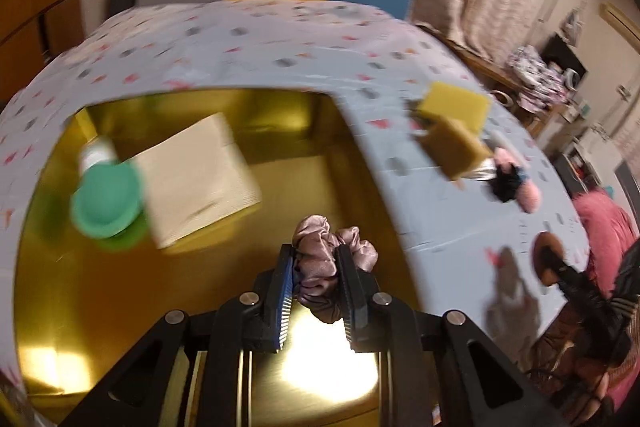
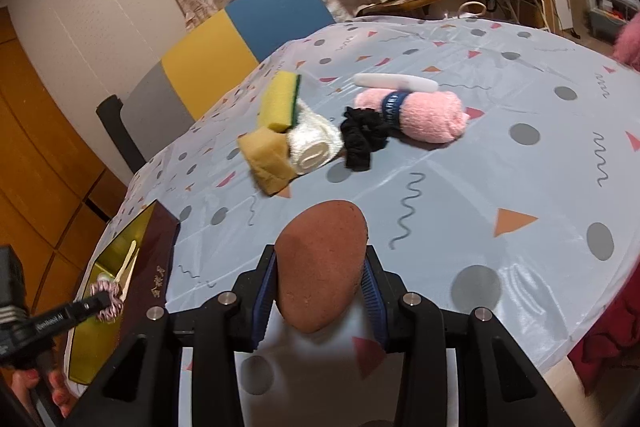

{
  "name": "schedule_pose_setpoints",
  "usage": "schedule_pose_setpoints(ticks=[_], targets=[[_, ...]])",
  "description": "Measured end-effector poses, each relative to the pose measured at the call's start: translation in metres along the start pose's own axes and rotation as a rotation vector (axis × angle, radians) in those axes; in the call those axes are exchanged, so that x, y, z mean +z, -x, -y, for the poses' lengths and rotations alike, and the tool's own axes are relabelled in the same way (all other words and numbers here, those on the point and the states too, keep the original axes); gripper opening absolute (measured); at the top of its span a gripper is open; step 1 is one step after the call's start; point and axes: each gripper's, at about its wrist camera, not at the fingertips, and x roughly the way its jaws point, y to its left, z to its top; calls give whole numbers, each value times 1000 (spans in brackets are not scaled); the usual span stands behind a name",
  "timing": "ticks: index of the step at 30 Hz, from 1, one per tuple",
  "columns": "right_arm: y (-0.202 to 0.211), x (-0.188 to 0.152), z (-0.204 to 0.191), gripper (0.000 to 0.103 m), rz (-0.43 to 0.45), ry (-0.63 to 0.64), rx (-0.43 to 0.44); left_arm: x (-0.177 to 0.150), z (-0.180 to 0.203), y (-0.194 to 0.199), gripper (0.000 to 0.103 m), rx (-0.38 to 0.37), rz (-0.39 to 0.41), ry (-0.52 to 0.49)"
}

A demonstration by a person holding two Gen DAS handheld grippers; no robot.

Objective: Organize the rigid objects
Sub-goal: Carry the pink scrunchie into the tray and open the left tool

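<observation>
Scrunchie (image 1: 334, 259), mauve and satiny, sits crumpled between the left gripper (image 1: 316, 301) jaws, which are closed on it above the gold-lined box (image 1: 360, 187) at the table's left edge. Inside lie a beige ribbed block (image 1: 196, 179) and a green cap (image 1: 106, 201). The right gripper (image 2: 320, 301) jaws pinch a smooth, reddish-brown oval stone (image 2: 322, 263), long axis pointing away from the fingers, held over the patterned tablecloth (image 2: 500, 167). Farther off lie yellow sponges (image 2: 276, 131), a black scrunchie (image 2: 362, 139) and a rolled pink towel (image 2: 424, 119).
</observation>
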Motion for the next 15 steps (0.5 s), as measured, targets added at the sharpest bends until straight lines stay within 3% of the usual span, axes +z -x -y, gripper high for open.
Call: schedule_pose_setpoints(ticks=[6, 15], targets=[[-5, -2, -24, 41, -13, 38, 18, -9, -59, 5, 20, 60, -9, 104], [-7, -6, -62, 41, -22, 104, 37, -7, -118, 3, 21, 204, -31, 168]])
